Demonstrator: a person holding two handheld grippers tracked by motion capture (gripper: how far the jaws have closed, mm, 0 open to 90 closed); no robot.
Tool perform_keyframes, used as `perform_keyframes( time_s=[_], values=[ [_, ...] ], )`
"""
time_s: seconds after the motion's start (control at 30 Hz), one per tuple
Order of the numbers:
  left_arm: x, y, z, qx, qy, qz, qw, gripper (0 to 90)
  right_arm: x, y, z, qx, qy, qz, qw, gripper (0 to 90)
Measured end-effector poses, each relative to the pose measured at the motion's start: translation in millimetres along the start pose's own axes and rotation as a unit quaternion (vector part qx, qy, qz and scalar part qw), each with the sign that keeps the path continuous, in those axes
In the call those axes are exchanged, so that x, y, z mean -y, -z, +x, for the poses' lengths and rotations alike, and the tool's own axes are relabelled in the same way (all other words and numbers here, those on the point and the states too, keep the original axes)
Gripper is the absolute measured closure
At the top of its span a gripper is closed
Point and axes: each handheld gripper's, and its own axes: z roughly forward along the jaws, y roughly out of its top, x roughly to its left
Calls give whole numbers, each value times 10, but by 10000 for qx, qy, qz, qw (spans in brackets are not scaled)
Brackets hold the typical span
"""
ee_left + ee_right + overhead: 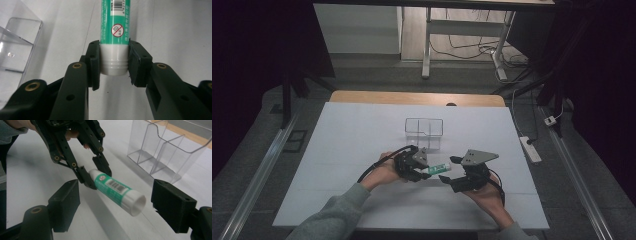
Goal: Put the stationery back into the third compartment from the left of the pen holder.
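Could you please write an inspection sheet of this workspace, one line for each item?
Surface: white table, bare around the work.
Job's things: green-and-white glue stick; clear divided organizer standing beyond it.
Clutter: nothing seen.
Grippers: left gripper clamps the stick's white end; right gripper open, its pads either side of the other end, not touching.
Cables: black cable trails from left gripper.
Surroundings: power strip and desk legs on floor.

Glue stick [115,37]: far end cut off by the top edge in the left gripper view, label print too small to read; clear plastic organizer [17,47] cropped at left edge.
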Motion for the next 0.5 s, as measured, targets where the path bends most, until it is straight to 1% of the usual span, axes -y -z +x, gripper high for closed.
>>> perform_keyframes(
  time_s=[0.1, 0.27, 0.3, 0.4, 0.5],
  values=[
    [-3, -16, 11, 27, 53, 48, 10000, 644, -42, -31, 30, -74, -9, 26, 10000, 247],
    [-16, -45, 20, 91, 79, 53, 9999, 644, -76, -106, 98, -174, 146, 165, 9996, 256],
    [-21, -48, 18, 95, 78, 54, 9999, 644, -82, -119, 109, -145, 209, 239, 9994, 257],
    [-35, -51, 5, 129, 44, 57, 9999, 644, -93, -168, 124, -108, 302, 361, 9988, 257],
    [-49, -50, -11, 169, 13, 61, 9998, 643, -105, -208, 139, -42, 455, 556, 9974, 268]
  ],
)
